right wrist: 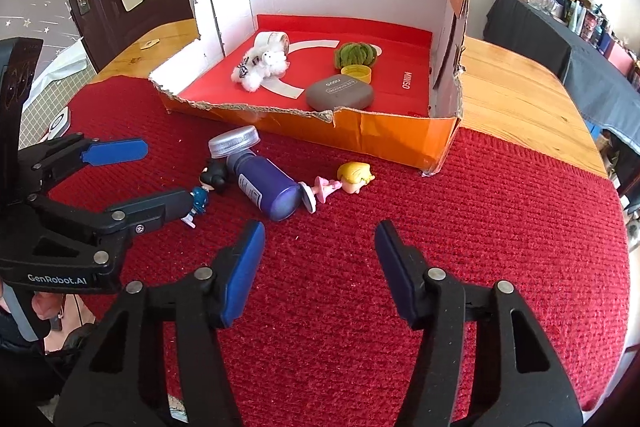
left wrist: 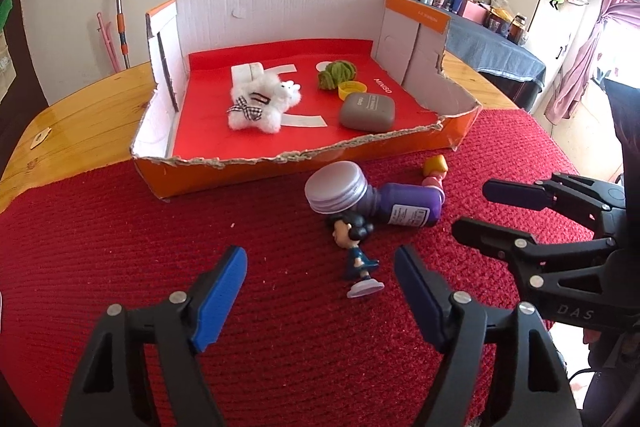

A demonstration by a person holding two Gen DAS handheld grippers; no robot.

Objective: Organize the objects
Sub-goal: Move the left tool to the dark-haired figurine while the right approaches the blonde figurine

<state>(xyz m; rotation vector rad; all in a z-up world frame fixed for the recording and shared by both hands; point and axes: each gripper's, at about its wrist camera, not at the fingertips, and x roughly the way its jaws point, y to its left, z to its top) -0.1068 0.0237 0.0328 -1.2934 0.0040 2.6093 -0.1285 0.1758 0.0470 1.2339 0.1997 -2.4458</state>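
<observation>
Table [left wrist: 80, 115] of yellow wood fills both views, a red knitted mat [left wrist: 160, 247] over its near part. Orange cardboard box [left wrist: 304, 163], upper centre, holds a white plush [left wrist: 256, 103], grey case [left wrist: 367, 111], green yarn [left wrist: 338, 74] and yellow cap [left wrist: 351, 90]. Below its torn front edge lie a purple bottle [left wrist: 404, 205], dark-haired figurine [left wrist: 358, 251] and blonde figurine [right wrist: 340, 183]. Left gripper [left wrist: 320, 291] and right gripper [right wrist: 320, 267] tilt downward, jaws apart, grasping nothing, over bare mat.

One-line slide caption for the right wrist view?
Right gripper open above the red mat; purple bottle and two figurines lie before the orange box.
</observation>
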